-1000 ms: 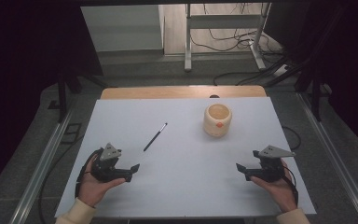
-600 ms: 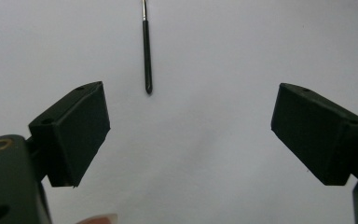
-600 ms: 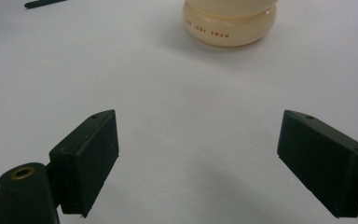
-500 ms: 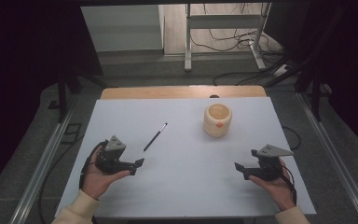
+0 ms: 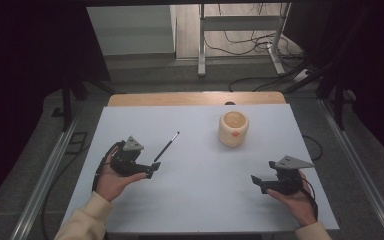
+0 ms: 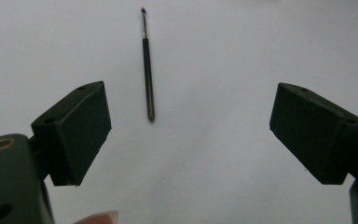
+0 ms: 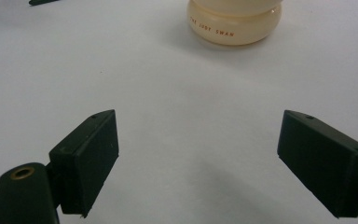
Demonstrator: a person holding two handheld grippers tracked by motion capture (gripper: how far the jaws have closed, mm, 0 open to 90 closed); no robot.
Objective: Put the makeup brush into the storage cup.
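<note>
The brush [image 5: 166, 147] is lying on the table [image 5: 200, 200], well apart from the cup [image 5: 233, 128] and to the left of it, slightly nearer the person. The left gripper [image 5: 152, 170] is sitting just beside the brush's near end, also left of the cup. The right gripper [image 5: 258, 181] is hovering right of the cup and nearer the person, well apart from it.

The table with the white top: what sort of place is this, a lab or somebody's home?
Most likely a lab or recording room: the white table is nearly bare, cables trail over the floor behind it, and a person's hands hold the left gripper and right gripper.
</note>
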